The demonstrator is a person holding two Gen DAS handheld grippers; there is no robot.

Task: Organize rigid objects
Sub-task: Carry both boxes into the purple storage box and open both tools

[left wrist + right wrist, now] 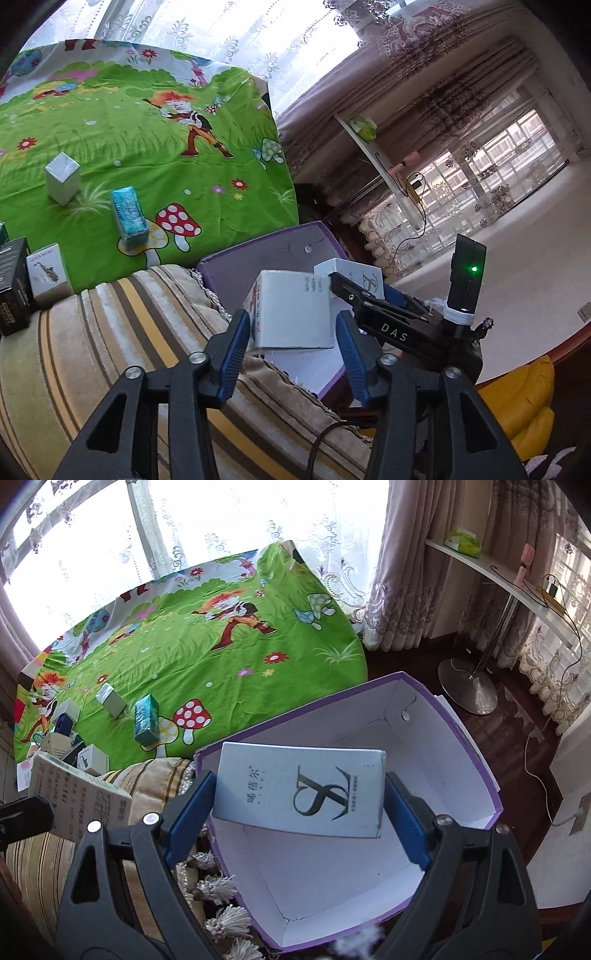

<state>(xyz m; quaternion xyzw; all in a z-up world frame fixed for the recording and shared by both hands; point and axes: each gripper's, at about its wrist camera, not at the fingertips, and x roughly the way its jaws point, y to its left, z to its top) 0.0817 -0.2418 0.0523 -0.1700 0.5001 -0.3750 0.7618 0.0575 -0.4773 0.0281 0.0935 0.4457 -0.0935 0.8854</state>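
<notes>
The SL carton [299,794] is gripped by its short ends in the right gripper [299,801], whose jaws stand wide, and is held above the open purple box [476,753]. A large "SL" monogram and Chinese characters are printed on its grey face; the small print beside them cannot be read. "DAS" is lettered on this gripper's body.

The white carton [291,310] sits between the fingers of the left gripper [291,332], at the box's near rim. It is blurred, so whether the pads press on it cannot be told. Red and blue marks on its side and a few dark lines on top are illegible.

Beyond the box, on the green cloth [110,122], a teal carton [129,218] and a silver carton [62,177] stand upright. Farther left of the box, a saxophone is pictured on a small carton [48,273]; its caption is too small to read. A black carton [13,284] beside it is cut off by the frame edge.
</notes>
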